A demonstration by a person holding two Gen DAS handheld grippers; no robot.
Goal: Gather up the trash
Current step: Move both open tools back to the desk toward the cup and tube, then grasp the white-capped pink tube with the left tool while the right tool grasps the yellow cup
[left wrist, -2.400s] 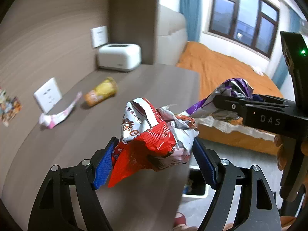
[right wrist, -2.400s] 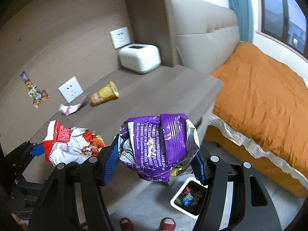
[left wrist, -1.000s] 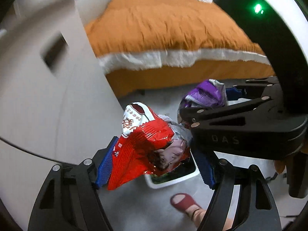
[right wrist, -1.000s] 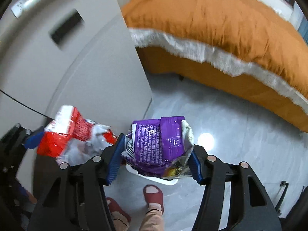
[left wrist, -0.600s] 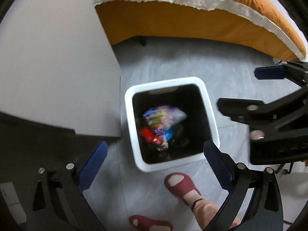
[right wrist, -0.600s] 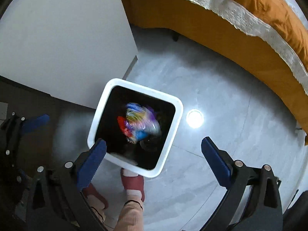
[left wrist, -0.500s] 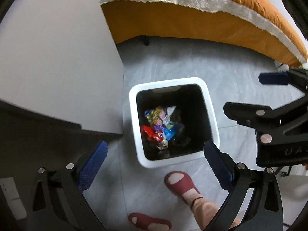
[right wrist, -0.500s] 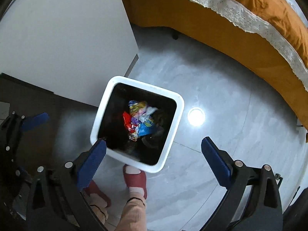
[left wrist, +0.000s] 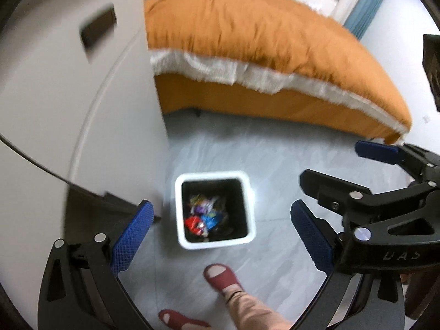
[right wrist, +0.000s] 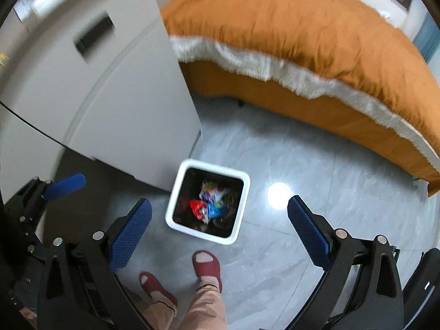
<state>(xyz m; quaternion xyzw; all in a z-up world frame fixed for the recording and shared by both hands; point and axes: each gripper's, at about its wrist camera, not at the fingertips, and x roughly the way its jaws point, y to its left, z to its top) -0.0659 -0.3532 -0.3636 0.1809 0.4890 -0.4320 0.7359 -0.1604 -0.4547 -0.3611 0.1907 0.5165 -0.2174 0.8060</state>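
Wrappers [left wrist: 205, 217], crumpled and multicoloured, fill white bin [left wrist: 216, 243].

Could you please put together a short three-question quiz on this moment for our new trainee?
1. True or false: the left gripper holds a wrapper.
2. What stands on the grey tiled floor below both grippers?
A. a white square trash bin
B. a blue bucket
C. a cardboard box
3. Fill in: the right gripper is ____.

Key: 1 false, its jaws are open and empty; 2 A, with crumpled colourful wrappers inside; 3 open.
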